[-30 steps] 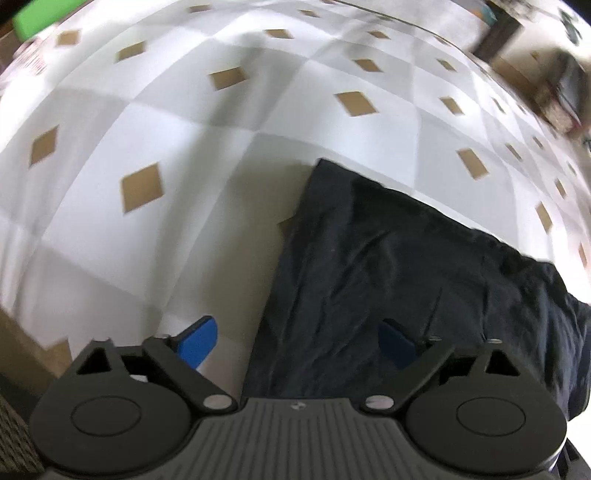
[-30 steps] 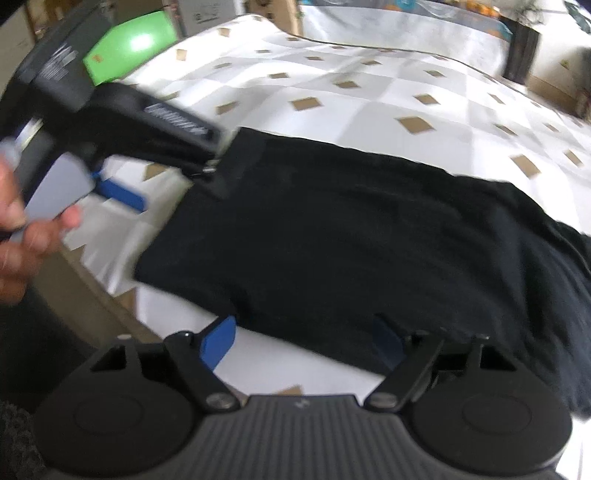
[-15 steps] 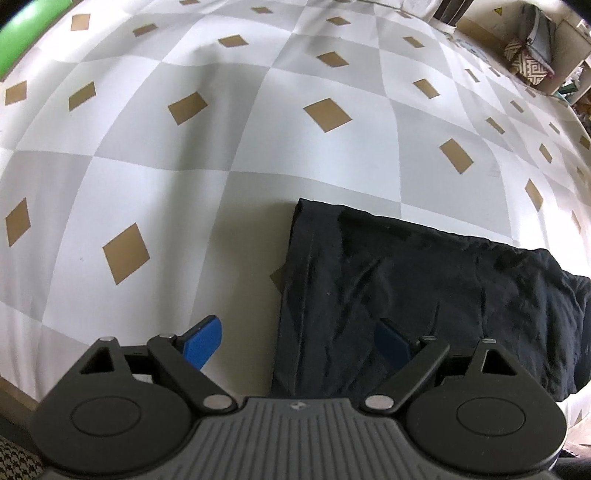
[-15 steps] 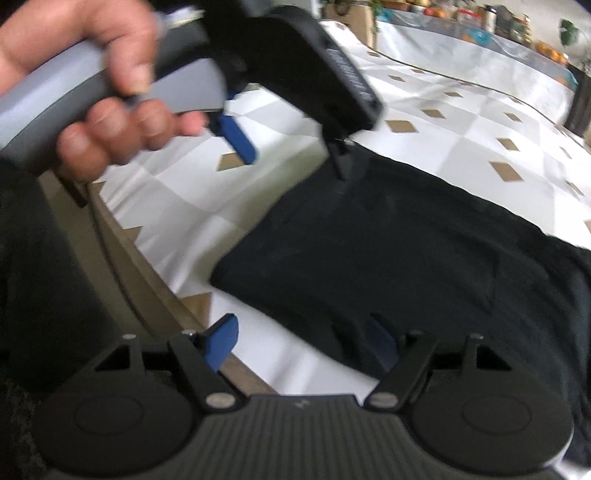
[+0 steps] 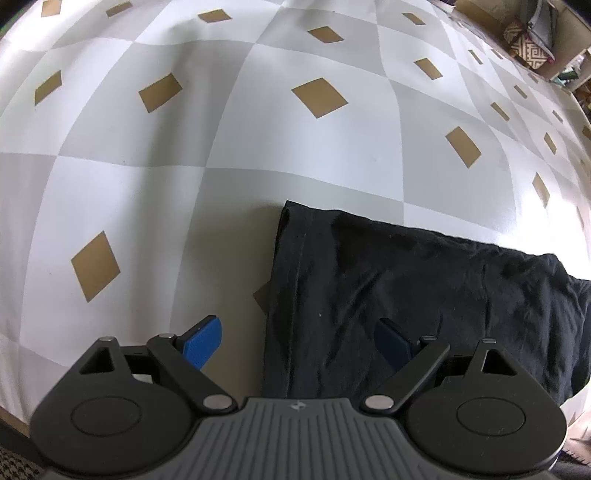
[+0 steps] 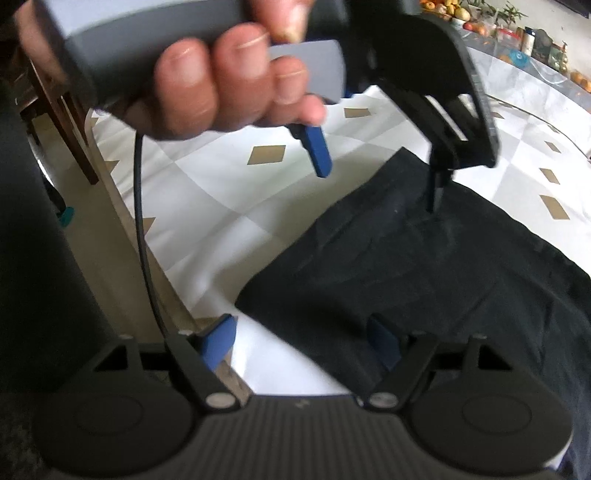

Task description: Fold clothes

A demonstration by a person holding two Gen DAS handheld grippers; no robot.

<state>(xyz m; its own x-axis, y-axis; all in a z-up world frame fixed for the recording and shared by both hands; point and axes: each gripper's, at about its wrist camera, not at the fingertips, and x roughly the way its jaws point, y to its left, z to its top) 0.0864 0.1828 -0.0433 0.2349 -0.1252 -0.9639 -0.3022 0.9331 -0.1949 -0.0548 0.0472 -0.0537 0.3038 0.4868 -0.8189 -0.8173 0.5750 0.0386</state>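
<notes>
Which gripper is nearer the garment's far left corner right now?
Left. The left gripper hangs open just above the black garment's left edge, close by that far corner. The right gripper straddles the near corner, open, further back.

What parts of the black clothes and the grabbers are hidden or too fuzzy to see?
- Black garment: its near edge is hidden behind the left gripper body in the left wrist view, and its right end is cut by the frame edge.
- What kind of garment it is: folded, no telling detail.
- Hand in the right wrist view: blurred.
- Shelf items far back: too small.
- Right gripper: open; its body hides the cloth's near corner.
</notes>
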